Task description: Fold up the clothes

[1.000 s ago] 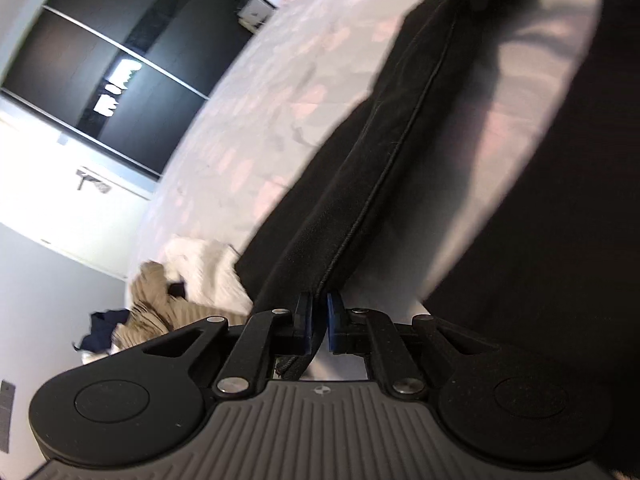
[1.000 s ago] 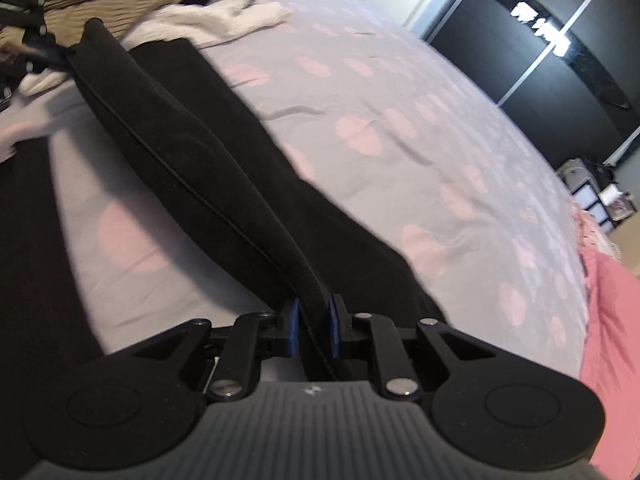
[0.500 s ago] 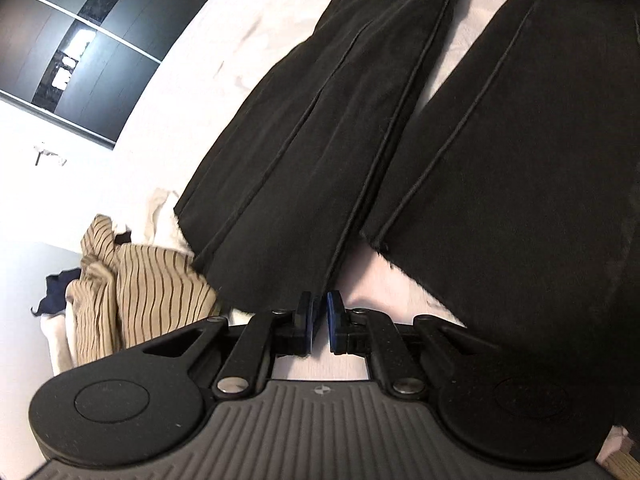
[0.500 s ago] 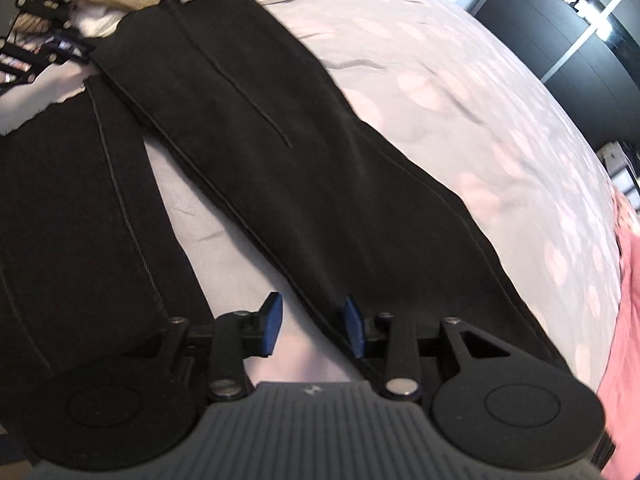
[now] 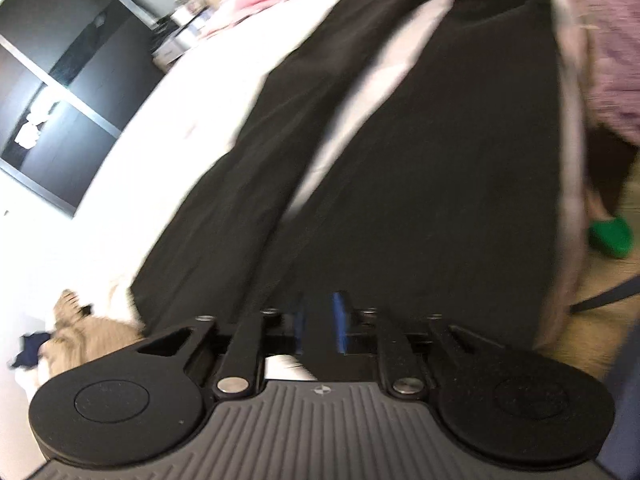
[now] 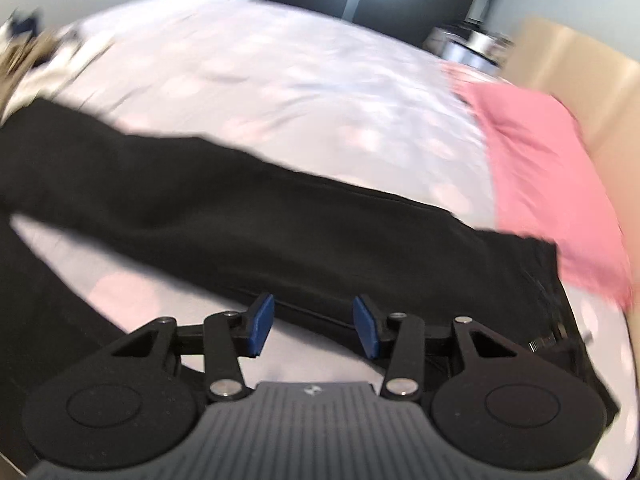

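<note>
- We see black trousers (image 6: pixel 280 224) lying flat on the bed (image 6: pixel 280 80), with both legs spread a little apart and a strip of sheet showing between them
- Our right claw (image 6: pixel 314 326) is wide, with nothing between its blue pads (image 6: pixel 262 322); it hangs just over the near edge of one trouser leg
- Our left claw (image 5: pixel 320 320) has only a narrow gap between its pads; black cloth fills that spot, but the picture is too blurry, so we cannot tell if it holds the trousers (image 5: pixel 420 200)
- A pink blanket (image 6: pixel 552 184) lies right beside the waist end of the trousers
- A tan striped top (image 5: pixel 80 336) sits in a heap near the leg ends, with some white cloth around it
- Dark wardrobe doors (image 5: pixel 60 92) stand past the bed
- A green thing (image 5: pixel 610 236) lies on the wooden floor (image 5: pixel 600 280) next to the bed; it is too blurry for us to name
</note>
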Demonstrator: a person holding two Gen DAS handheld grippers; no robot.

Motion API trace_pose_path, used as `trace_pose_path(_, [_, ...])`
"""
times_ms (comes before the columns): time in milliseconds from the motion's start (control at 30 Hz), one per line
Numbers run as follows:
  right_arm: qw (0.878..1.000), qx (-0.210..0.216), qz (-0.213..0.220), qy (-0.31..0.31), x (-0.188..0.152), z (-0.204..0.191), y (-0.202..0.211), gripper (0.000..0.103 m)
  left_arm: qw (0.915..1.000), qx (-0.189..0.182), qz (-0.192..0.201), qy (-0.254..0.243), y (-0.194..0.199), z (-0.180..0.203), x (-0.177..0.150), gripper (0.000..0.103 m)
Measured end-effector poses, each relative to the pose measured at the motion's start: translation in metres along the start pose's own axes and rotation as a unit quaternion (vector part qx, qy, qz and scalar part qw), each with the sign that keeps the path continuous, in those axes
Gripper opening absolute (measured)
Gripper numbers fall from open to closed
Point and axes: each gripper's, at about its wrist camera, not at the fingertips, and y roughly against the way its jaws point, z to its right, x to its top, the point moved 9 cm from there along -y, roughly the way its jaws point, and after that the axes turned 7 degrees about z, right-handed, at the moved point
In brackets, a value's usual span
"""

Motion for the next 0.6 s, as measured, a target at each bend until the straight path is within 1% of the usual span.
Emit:
trace_pose_path(33, [1.0,-0.004,0.003,-0.009,-0.002,0.003,0.004,0.048,0.9999,-0.01,0.005,-0.01,0.003,0.011,0.001,0.025])
trace_pose_path(100, [1.0,-0.004,0.002,-0.013,-0.008,0.001,0.01,0.049,0.9991,-0.027,0.012,-0.03,0.007,0.03,0.003,0.027])
trace_pose_path(200, [1.0,0.009,-0.007,0.006,-0.019,-0.009,0.015,0.051,0.997,-0.04,0.017,-0.063,0.009,0.051,0.002,0.031])
trace_pose_path(333, [0.999,0.021,-0.022,0.04,-0.033,-0.021,0.016,0.051,0.9949,-0.034,0.023,-0.093,0.006,0.063,0.0,0.042])
trace_pose_path(367, [0.998,0.021,-0.024,0.045,-0.036,-0.022,0.018,0.052,0.9945,-0.032,0.022,-0.097,0.005,0.065,-0.002,0.042])
trace_pose_path(433, [0.998,0.018,-0.027,0.048,-0.041,-0.021,0.021,0.052,0.9942,-0.031,0.021,-0.1,0.004,0.066,-0.001,0.042])
trace_pose_path(500, [0.999,0.012,-0.028,0.044,-0.043,-0.019,0.024,0.053,0.9944,-0.036,0.034,-0.094,0.008,0.067,0.004,0.042])
trace_pose_path(533, [0.999,0.008,-0.028,0.041,-0.045,-0.016,0.025,0.054,0.9945,-0.041,0.045,-0.085,0.011,0.069,0.008,0.044])
trace_pose_path(567, [0.999,0.004,-0.028,0.037,-0.047,-0.013,0.027,0.054,0.9942,-0.049,0.053,-0.079,0.014,0.071,0.011,0.05])
trace_pose_path(600, [0.999,-0.003,-0.027,0.032,-0.048,-0.009,0.027,0.054,0.9935,-0.06,0.059,-0.076,0.015,0.072,0.012,0.051])
